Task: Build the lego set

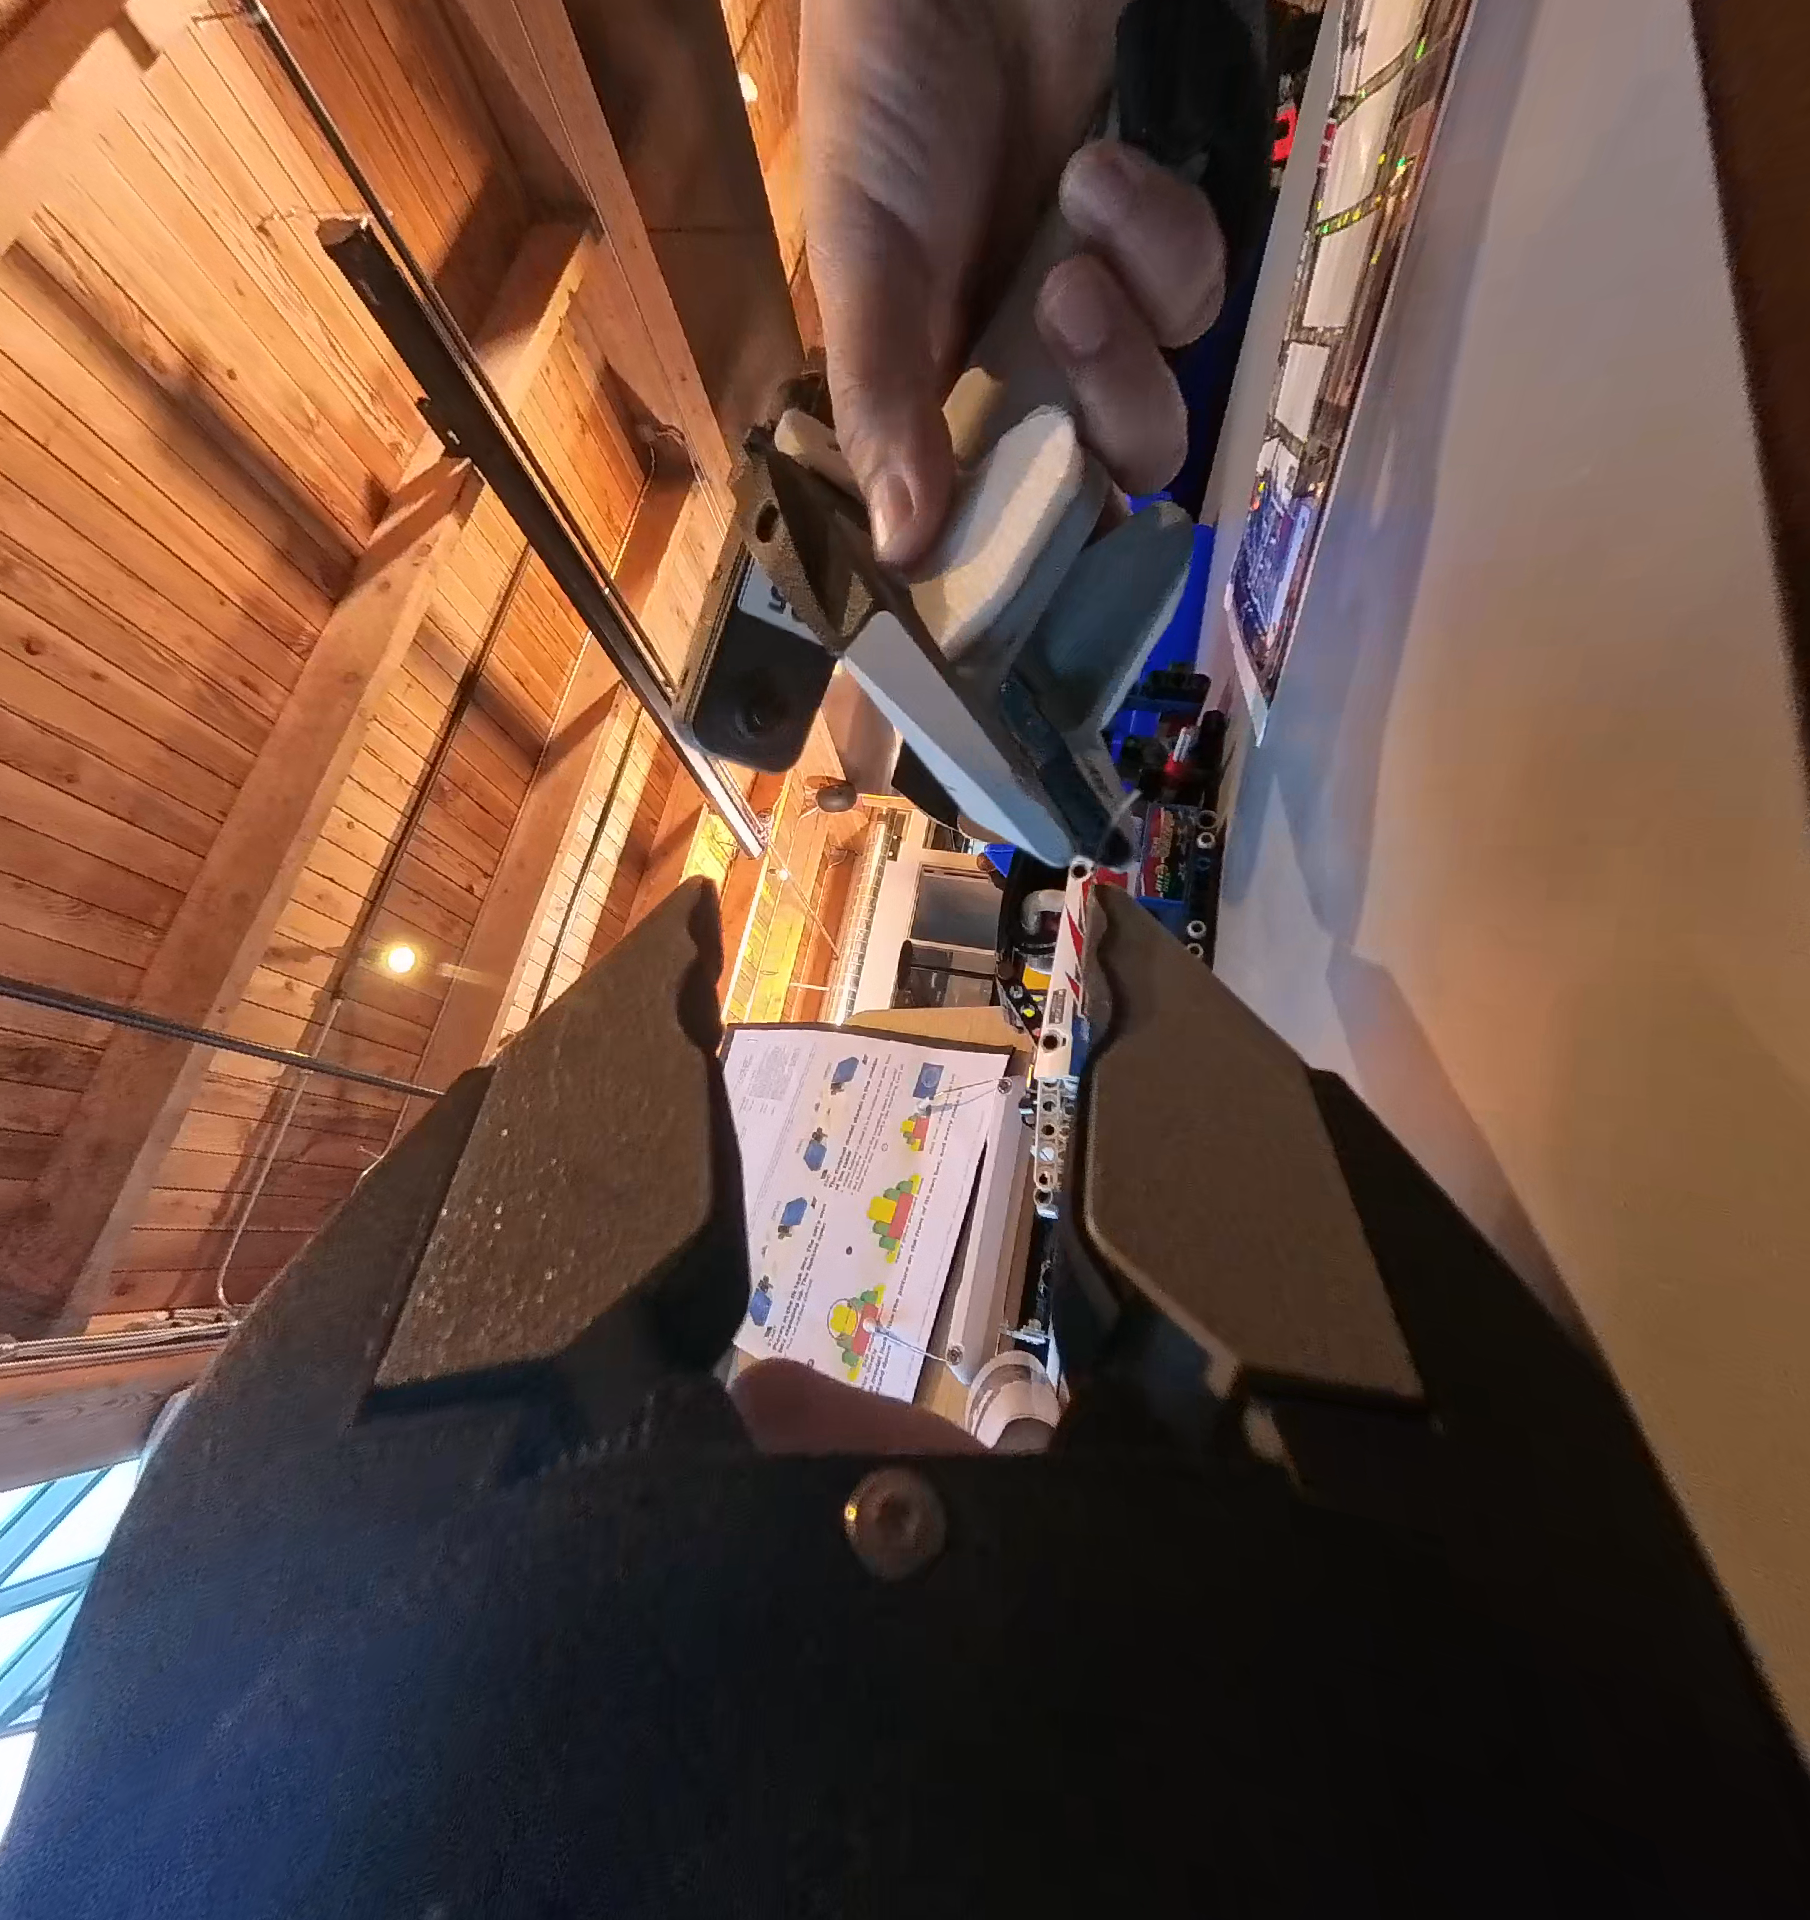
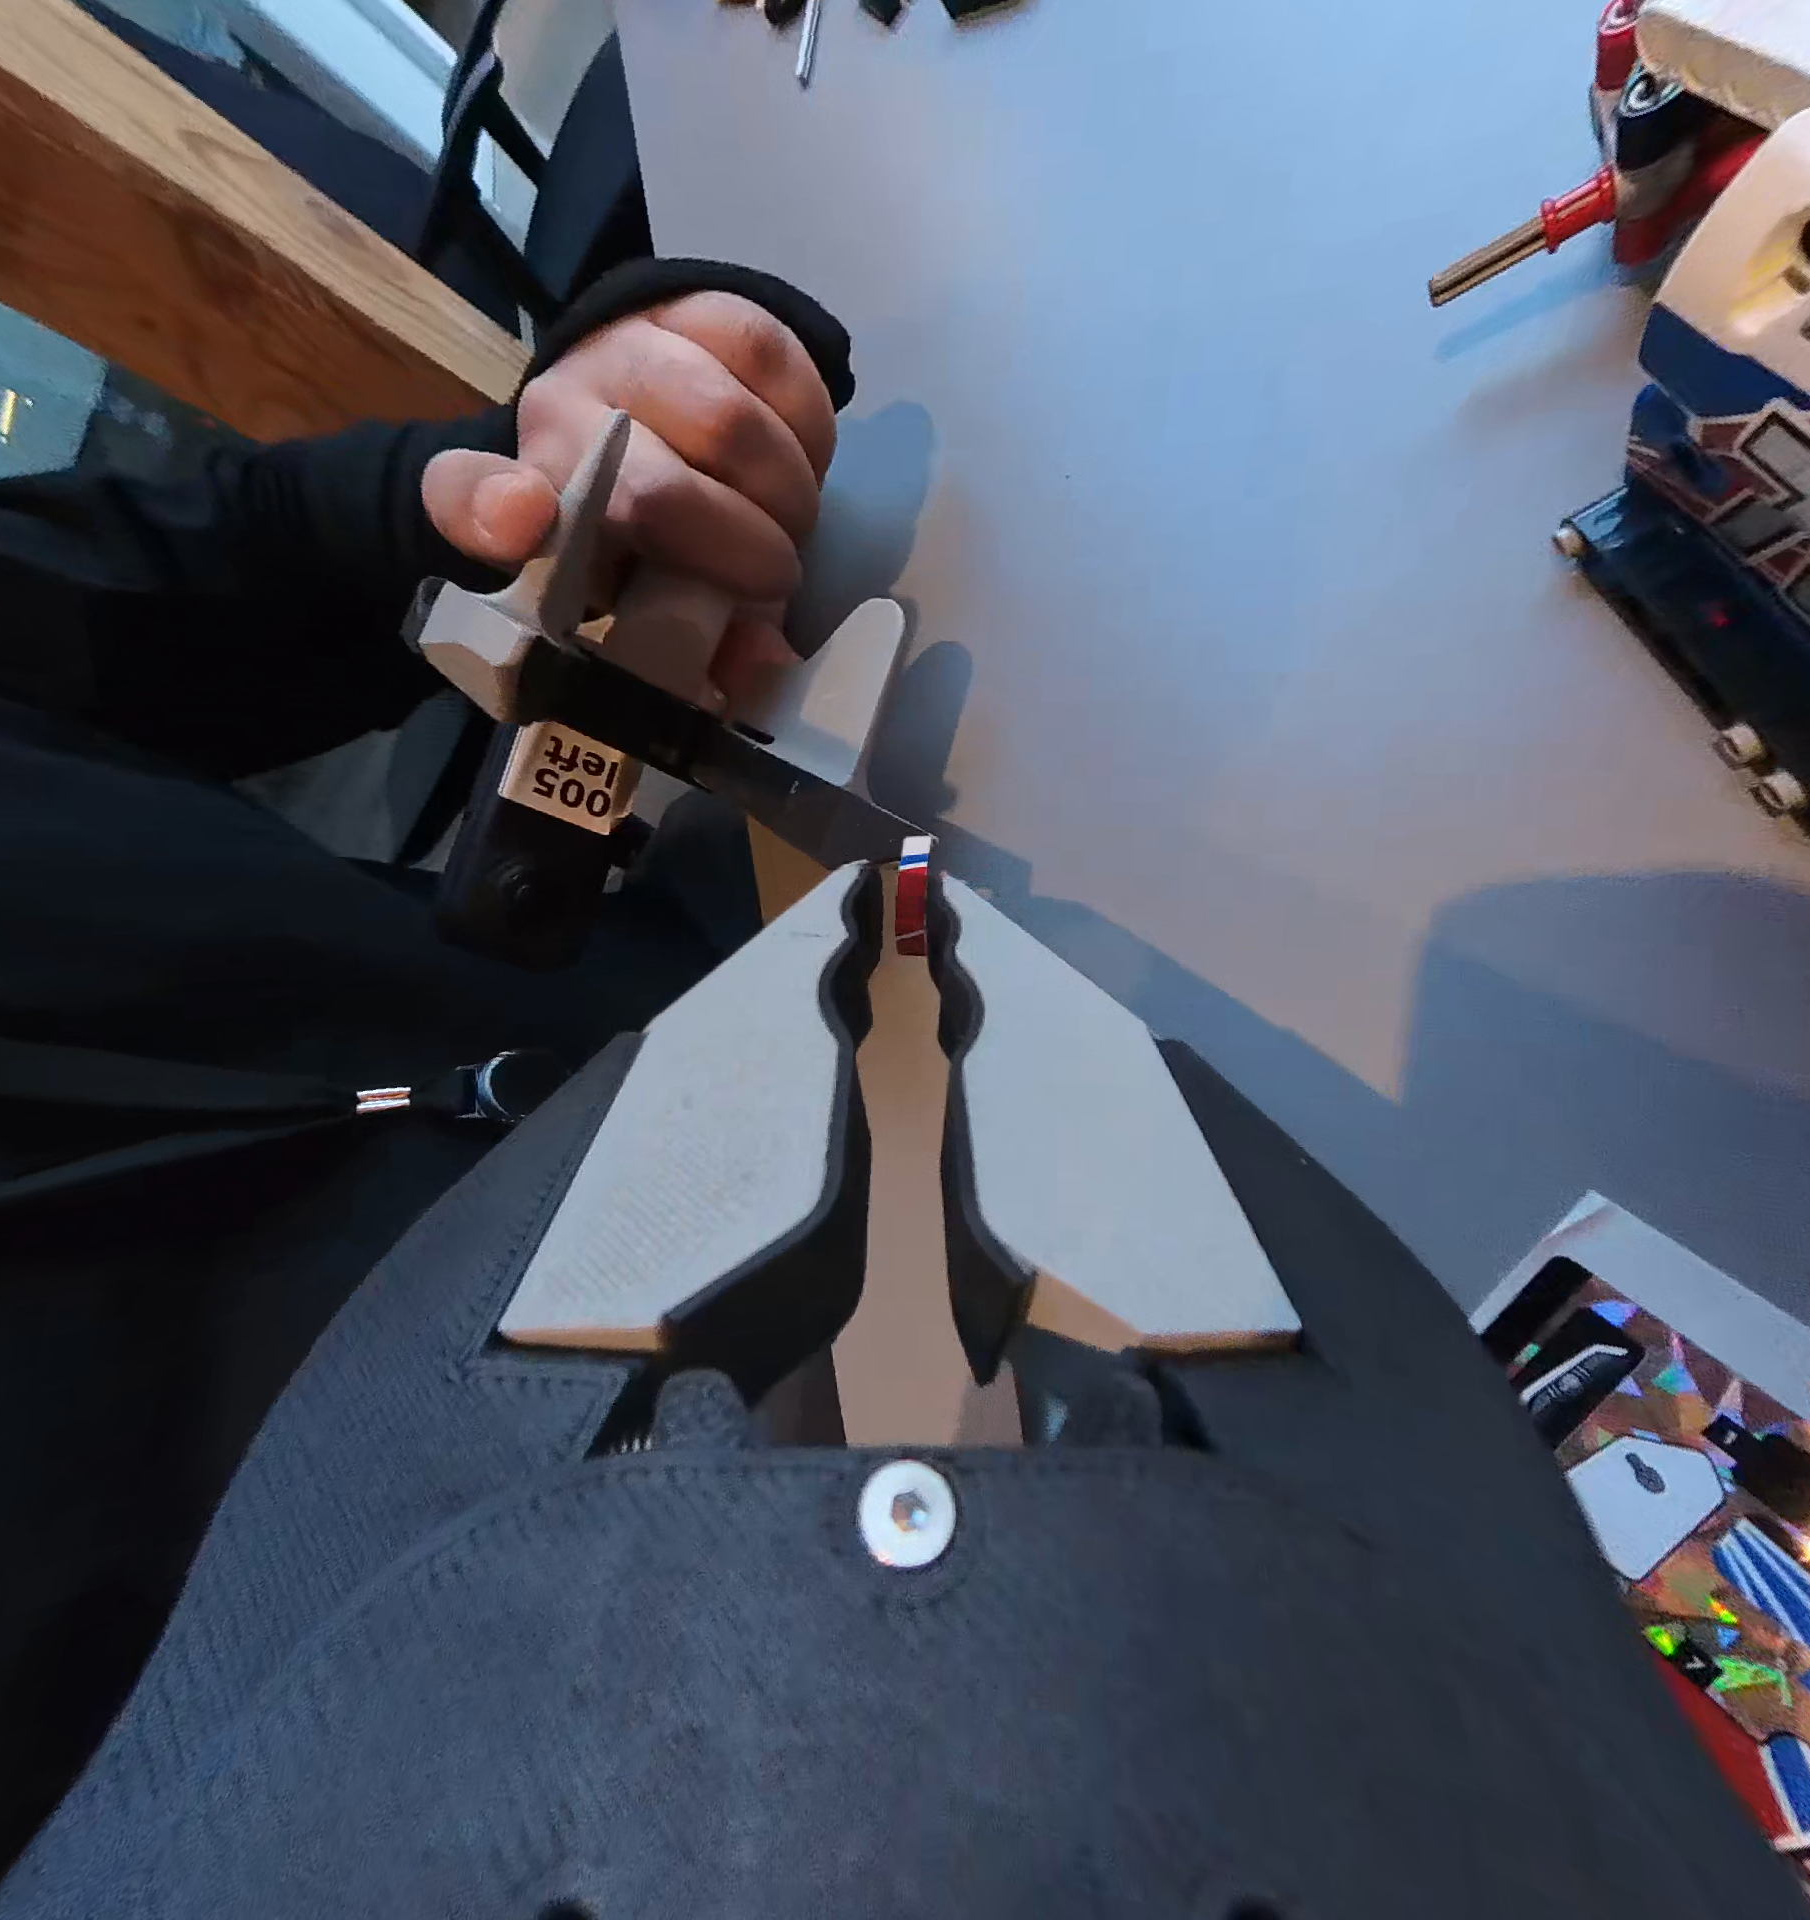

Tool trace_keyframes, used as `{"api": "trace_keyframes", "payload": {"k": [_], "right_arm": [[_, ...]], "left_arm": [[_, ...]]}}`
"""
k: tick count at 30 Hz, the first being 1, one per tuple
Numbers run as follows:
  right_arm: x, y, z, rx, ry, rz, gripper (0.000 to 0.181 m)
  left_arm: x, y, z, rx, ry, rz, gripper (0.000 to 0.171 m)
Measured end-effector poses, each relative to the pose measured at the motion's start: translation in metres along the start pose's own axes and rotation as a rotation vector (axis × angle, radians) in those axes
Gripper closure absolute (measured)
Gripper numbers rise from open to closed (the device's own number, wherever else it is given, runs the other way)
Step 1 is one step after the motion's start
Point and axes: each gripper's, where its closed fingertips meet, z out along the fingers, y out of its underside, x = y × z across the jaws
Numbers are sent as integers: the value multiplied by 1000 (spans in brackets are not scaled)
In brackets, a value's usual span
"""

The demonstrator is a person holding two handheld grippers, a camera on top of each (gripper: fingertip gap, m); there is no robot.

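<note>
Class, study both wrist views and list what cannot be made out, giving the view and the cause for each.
1. Right wrist view: most of the small red piece; the right gripper fingers hide it.
2. Left wrist view: whether the left gripper touches the lego model; its finger covers the contact.
3. Right wrist view: the sticker sheet, cut by the edge.

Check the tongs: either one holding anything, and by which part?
Right tongs pinch a small red, white and blue piece at their very tips, the striped end sticking out. Left tongs are open, gripping nothing.
</note>
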Motion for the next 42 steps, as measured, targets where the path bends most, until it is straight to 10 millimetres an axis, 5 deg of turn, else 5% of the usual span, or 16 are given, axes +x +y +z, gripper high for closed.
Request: {"api": "trace_keyframes", "payload": {"k": [17, 23, 25, 32, 42], "right_arm": [[-5, -8, -11, 105, -87, 36, 181], [7, -4, -16, 74, 14, 41, 181], [8, -7, -17, 60, 7, 61, 164], [-1, -5, 0, -34, -46, 60, 175], [-7, -7, -2, -3, -100, 60, 181]], "left_arm": [[1, 4, 1, -17, 1, 7, 108], [1, 3, 1, -15, -2, 14, 108], [1, 2, 1, -12, -4, 17, 110], [0, 1, 0, -9, -4, 18, 110], [0, 0, -1, -1, -12, 13, 118]]}}
